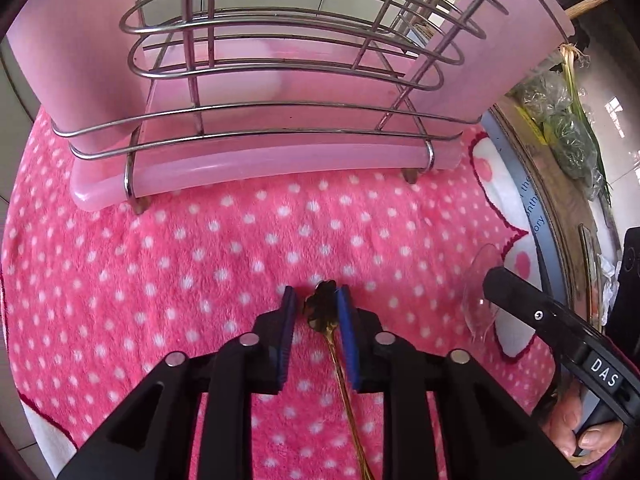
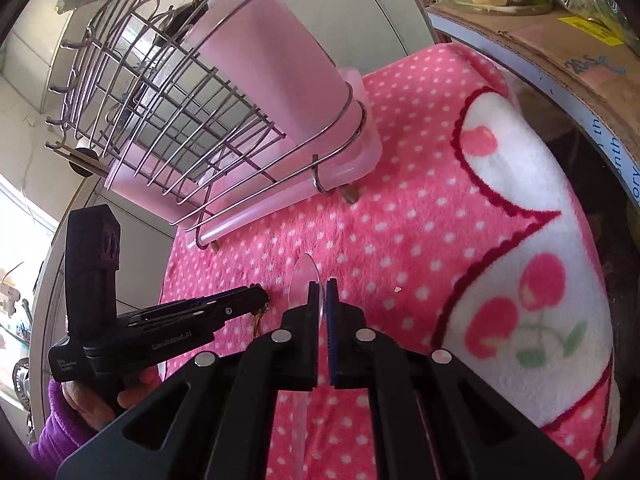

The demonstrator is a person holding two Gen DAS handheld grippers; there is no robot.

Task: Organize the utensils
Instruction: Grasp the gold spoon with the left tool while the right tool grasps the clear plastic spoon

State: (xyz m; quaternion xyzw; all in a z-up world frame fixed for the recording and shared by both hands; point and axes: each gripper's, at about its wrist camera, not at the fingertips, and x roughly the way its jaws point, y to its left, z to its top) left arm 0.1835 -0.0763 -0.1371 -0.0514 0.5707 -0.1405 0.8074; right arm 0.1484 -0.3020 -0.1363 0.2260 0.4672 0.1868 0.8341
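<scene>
On the pink polka-dot fleece blanket (image 1: 200,248), the left gripper (image 1: 317,300) brackets a gold flower-ended spoon (image 1: 325,308), pads not yet pressing; the right gripper (image 2: 323,292) pinches a clear plastic spoon (image 2: 304,280). Close squarely, then lift both toward the wire rack (image 1: 280,40).

A pink blanket (image 1: 200,248) with white dots, a gold spoon (image 1: 326,320), blue-padded black gripper (image 1: 316,304).

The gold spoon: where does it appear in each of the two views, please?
Left wrist view: the gold spoon lies at lower centre, between the left tool's pads, handle running down.
Right wrist view: only a small part shows at left of centre, under the left tool's tip.
Shared landmark: the wire rack on the dotted blanket.
</scene>
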